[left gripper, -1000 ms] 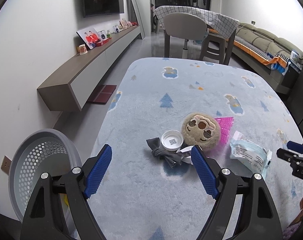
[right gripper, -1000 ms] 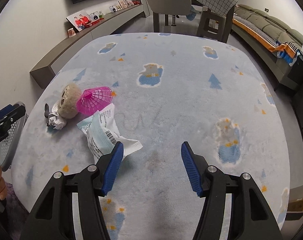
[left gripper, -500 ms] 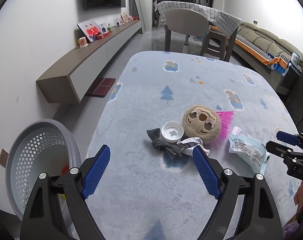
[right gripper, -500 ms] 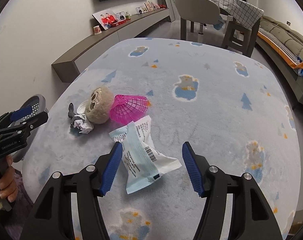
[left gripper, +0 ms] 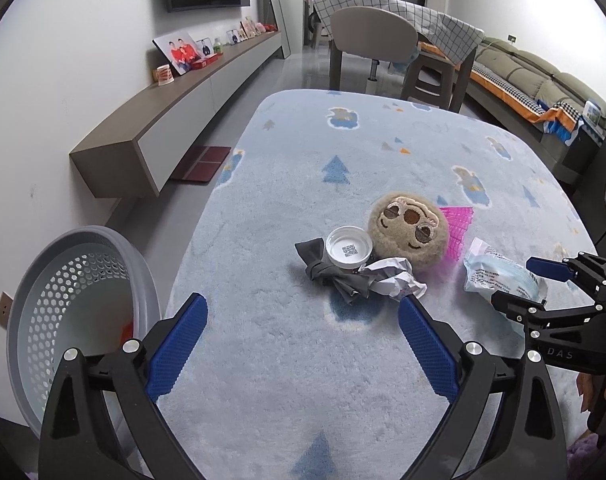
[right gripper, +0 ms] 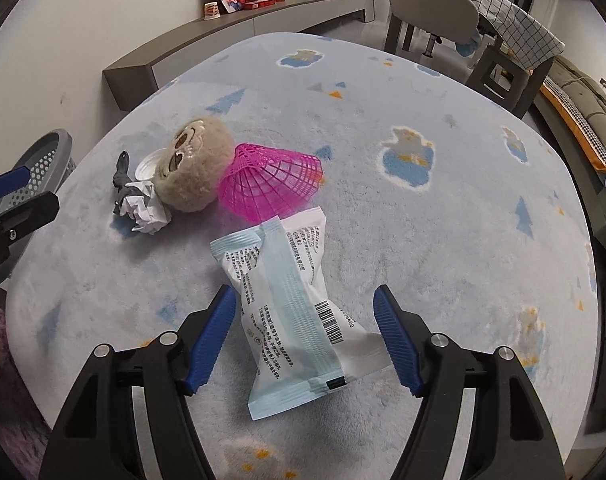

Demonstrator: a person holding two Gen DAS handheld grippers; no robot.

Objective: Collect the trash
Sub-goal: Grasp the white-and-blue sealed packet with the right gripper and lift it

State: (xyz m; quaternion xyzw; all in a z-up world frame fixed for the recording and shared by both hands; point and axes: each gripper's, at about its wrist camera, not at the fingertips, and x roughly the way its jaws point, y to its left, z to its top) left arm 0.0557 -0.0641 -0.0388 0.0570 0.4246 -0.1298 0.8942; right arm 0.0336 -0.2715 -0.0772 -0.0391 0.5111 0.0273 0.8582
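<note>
Right wrist view has the main thing front and centre: a sealed plastic packet, pale blue and white with printed text and a barcode, lying flat on the fluffy light-blue rug toward its near edge. The right gripper has its blue fingers spread wide on either side of the packet's lower half, not squeezing it, so nothing is actually held yet. Count-wise it's one of each: one packet, one crumpled white paper ball, one white cap with a QR code inside, one grey scrap of cloth, one pink mesh cone and one round tan plush face. The plush, cap, cloth and paper are bunched together touching near the rug's left edge, with the pink cone tucked right against the plush and its rim just beside the packet's far end. Left wrist view shows the left gripper also wide open with nothing in it, hovering over bare rug just short of the paper ball. One grey perforated bin stands on the floor off the rug's left edge.
</note>
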